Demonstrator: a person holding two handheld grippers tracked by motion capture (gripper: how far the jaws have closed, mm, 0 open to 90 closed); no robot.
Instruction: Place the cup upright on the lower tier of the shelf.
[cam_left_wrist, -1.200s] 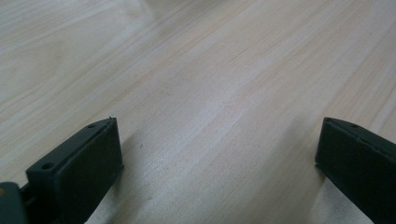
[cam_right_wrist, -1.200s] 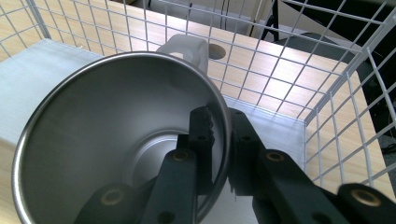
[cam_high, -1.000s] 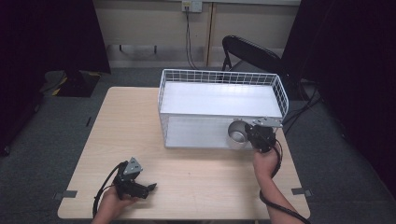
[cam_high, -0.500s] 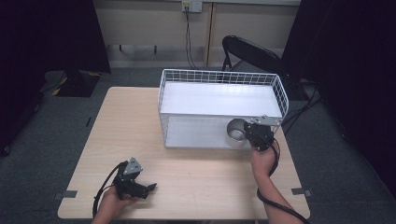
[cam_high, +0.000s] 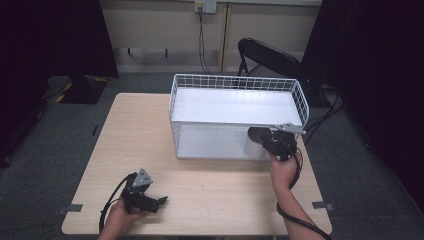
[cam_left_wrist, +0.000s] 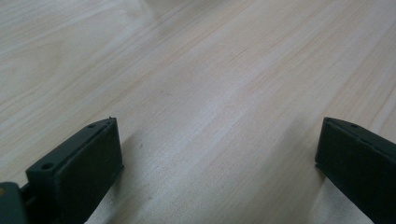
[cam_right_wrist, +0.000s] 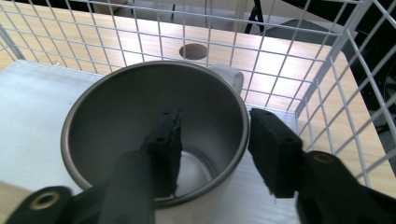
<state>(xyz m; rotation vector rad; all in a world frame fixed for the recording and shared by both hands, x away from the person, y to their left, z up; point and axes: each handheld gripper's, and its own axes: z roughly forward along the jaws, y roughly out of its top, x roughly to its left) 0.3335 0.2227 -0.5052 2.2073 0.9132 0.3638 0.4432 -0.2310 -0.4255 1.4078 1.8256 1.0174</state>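
Observation:
A grey metal mug with a pale handle stands on the white floor of the wire basket, in its near right corner. My right gripper straddles the mug's rim, one jaw inside and one outside. A gap shows between the inner jaw and the wall, so it is open. In the high view the mug sits just inside the basket's front wall, with the right gripper behind it. My left gripper rests open on the table near its front left, its jaws wide apart over bare wood.
The light wood table carries the basket at its back right. A dark folding chair stands behind the table. Cables trail from both grippers toward the person's forearms. A round hole in the tabletop shows through the basket wires.
My right gripper has carried the mug a little forward and down into the basket's near right corner, and its jaws have loosened on the rim. The left gripper has stayed put.

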